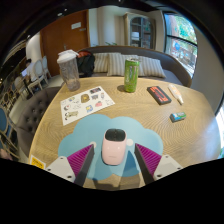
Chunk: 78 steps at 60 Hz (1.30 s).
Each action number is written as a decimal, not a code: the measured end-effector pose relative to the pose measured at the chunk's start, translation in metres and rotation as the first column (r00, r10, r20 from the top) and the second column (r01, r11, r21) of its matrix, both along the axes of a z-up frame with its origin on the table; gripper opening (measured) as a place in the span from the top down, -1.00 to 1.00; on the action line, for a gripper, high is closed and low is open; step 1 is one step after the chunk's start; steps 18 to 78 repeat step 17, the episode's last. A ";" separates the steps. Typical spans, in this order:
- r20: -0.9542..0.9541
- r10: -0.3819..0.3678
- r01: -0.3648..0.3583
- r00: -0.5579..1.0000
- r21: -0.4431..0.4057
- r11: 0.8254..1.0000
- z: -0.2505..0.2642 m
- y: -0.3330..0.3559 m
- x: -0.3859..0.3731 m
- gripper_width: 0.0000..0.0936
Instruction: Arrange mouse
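Observation:
A pale pink mouse (114, 147) with a dark wheel area on top lies on a light blue cloud-shaped mouse mat (100, 128) on the round wooden table (150, 118). My gripper (113, 162) is low over the table's near side. Its two fingers with purple pads (78, 159) stand either side of the mouse. A gap shows between each pad and the mouse, so the gripper is open and the mouse rests on the mat between the fingers.
Beyond the mat lie a sticker sheet (86, 103), a clear lidded cup (68, 70), a green can (131, 75), a dark box (158, 94), a white pen (176, 95) and a small teal item (178, 116). A sofa (150, 62) stands behind the table.

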<state>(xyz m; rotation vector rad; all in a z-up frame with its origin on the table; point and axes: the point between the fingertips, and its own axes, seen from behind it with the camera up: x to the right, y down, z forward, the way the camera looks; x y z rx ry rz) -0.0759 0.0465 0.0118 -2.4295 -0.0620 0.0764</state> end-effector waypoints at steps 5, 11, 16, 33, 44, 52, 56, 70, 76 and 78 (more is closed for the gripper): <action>0.017 0.003 -0.002 1.000 -0.040 0.999 0.020 -0.031 0.010 -0.82; 0.011 -0.021 0.022 1.000 -0.085 0.996 0.043 -0.082 0.025 -0.81; 0.008 -0.065 0.065 0.998 -0.145 0.987 0.052 -0.124 0.047 -0.81; 0.013 -0.075 0.077 0.997 -0.156 0.985 0.053 -0.133 0.053 -0.81; 0.013 -0.075 0.077 0.997 -0.156 0.985 0.053 -0.133 0.053 -0.81; 0.013 -0.075 0.077 0.997 -0.156 0.985 0.053 -0.133 0.053 -0.81; 0.013 -0.075 0.077 0.997 -0.156 0.985 0.053 -0.133 0.053 -0.81; 0.013 -0.075 0.077 0.997 -0.156 0.985 0.053 -0.133 0.053 -0.81; 0.013 -0.075 0.077 0.997 -0.156 0.985 0.053 -0.133 0.053 -0.81; 0.013 -0.075 0.077 0.997 -0.156 0.985 0.053 -0.133 0.053 -0.81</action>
